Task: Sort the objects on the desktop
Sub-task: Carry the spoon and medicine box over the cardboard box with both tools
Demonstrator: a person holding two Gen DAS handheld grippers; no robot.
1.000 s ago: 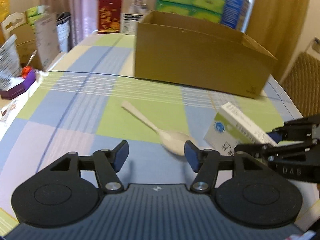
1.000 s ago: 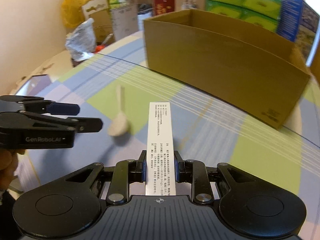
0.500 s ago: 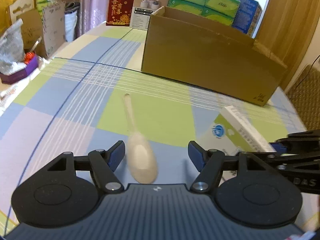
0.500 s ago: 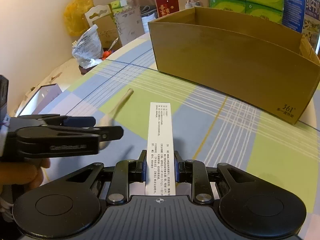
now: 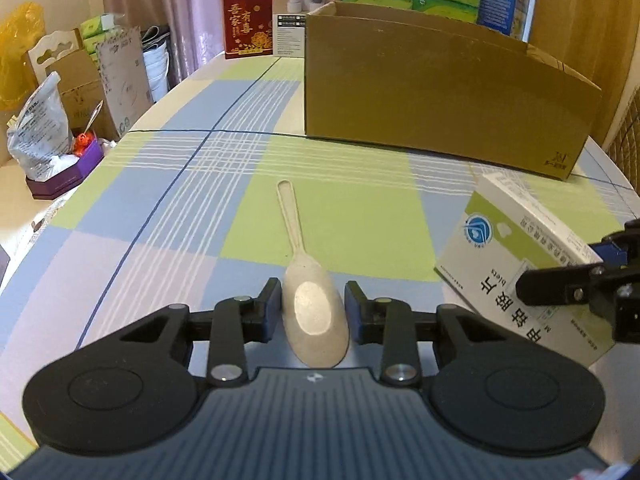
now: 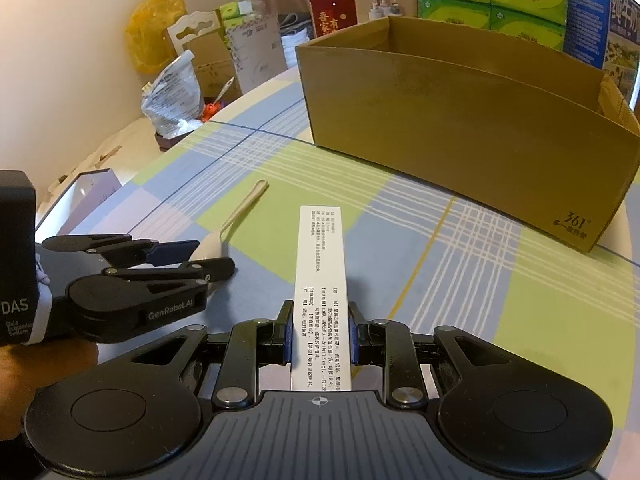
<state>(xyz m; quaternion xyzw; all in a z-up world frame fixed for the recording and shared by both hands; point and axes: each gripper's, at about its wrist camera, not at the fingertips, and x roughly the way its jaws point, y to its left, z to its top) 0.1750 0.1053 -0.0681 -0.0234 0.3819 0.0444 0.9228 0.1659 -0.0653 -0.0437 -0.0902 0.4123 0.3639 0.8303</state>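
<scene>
Item 1: cardboard box (image 5: 440,92), open top, far side of checked tablecloth (image 5: 192,208). Likely drop bin for the sort; interior mostly hidden, contents can't be told.

Item 2: medicine carton (image 6: 320,280), white w/ green panel. Clamped by right gripper (image 6: 319,332), jaws narrowed to carton's width, pads on both long sides. In left wrist view carton (image 5: 516,260) looks tilted, low corner at or near the cloth; can't tell if it touches.

Item 3: spoon (image 5: 308,292), pale plastic, lying flat on cloth, handle pointing toward box. Bowl sits between fingers of left gripper (image 5: 314,308), jaws about bowl-width apart; left pad looks to touch bowl edge, right pad just beside it. Not lifted; firm grip can't be confirmed.

Step in hand (judged): close on spoon. Advice: squeeze across widest pt of bowl, keep fingers low to cloth, since rounded edge may squirt out; lift level, then carry over box wall. Keep the 2 grippers apart.
</scene>
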